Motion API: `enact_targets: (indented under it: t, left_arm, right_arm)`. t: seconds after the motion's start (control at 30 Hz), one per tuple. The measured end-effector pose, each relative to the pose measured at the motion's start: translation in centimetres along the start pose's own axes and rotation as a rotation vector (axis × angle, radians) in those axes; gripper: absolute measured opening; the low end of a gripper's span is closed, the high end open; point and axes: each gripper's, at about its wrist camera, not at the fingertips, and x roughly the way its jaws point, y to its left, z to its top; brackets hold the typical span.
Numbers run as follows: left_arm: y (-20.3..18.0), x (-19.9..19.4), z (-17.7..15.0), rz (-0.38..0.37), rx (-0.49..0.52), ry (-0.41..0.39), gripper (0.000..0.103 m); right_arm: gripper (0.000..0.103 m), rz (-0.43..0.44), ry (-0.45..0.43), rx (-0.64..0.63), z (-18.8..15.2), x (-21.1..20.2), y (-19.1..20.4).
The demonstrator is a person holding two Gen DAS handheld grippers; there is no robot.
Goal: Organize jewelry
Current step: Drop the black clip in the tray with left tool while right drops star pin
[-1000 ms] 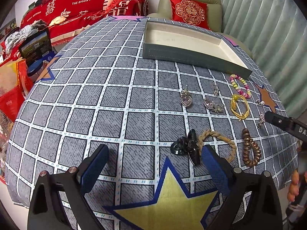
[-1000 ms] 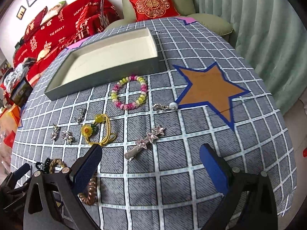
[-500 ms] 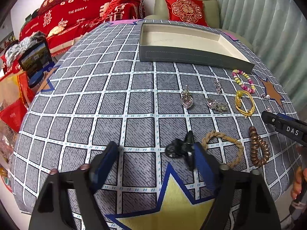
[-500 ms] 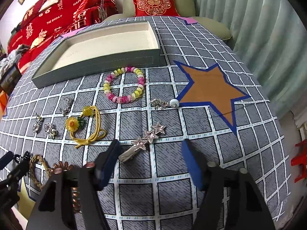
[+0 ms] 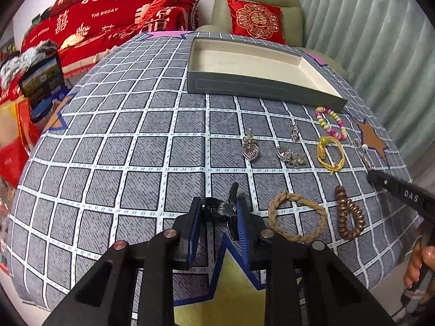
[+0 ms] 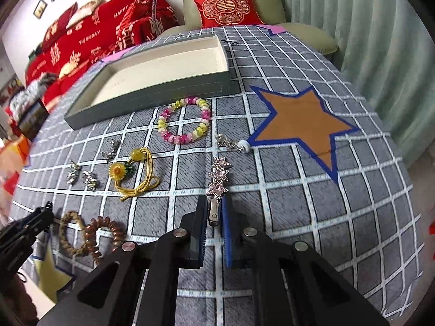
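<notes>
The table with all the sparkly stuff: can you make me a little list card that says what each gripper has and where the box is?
left gripper: shut on black clip
right gripper: shut on star clip, by its plain metal end
box: open, nothing in it, at the far side of the table
bead bracelet: just in front of the box
yellow cord: flat on the cloth, with a sunflower charm
braided ring: beside the copper coil, near the left gripper
</notes>
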Motion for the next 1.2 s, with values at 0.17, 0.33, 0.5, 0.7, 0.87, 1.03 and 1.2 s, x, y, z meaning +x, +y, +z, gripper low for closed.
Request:
enact_targets:
  t: [0.17, 0.33, 0.5, 0.7, 0.87, 1.03, 1.2]
  left_arm:
    - [0.0, -1.0, 0.4, -0.006, -0.007, -0.017, 0.034]
    - [-0.1, -2.7, 1.6, -0.020, -0.004, -0.057, 0.034]
    - [-0.3, -4.4, 4.0, -0.040, 0.001, -0.100, 0.034]
    - [-1.1, -5.8, 6.5, -0.039, 0.031, -0.153, 0.034]
    - [-1.3, -5.7, 7.9, -0.056, 0.028, -0.150, 0.034]
    - [-1.5, -5.7, 10.1, -0.080, 0.016, -0.147, 0.034]
    - [-2.1, -5.7, 13.3, -0.085, 0.028, -0.156, 0.034]
  right_arm:
    - [0.012, 0.053, -0.005, 0.056, -0.1, -0.9, -1.5]
    - [0.012, 0.089, -0.021, 0.078, 0.5, -2.3, -2.3]
    - [0.012, 0.145, -0.054, 0.081, 2.2, -4.1, -2.2]
    - [0.012, 0.182, -0.072, 0.077, 4.3, -5.0, -2.0]
    - [0.012, 0.212, -0.052, 0.114, 5.5, -4.4, -2.8]
    - [0.012, 0.229, -0.067, 0.094, 7.4, -4.9, -2.4]
    - [0.012, 0.277, -0.078, 0.081, 10.8, -4.9, -1.7]
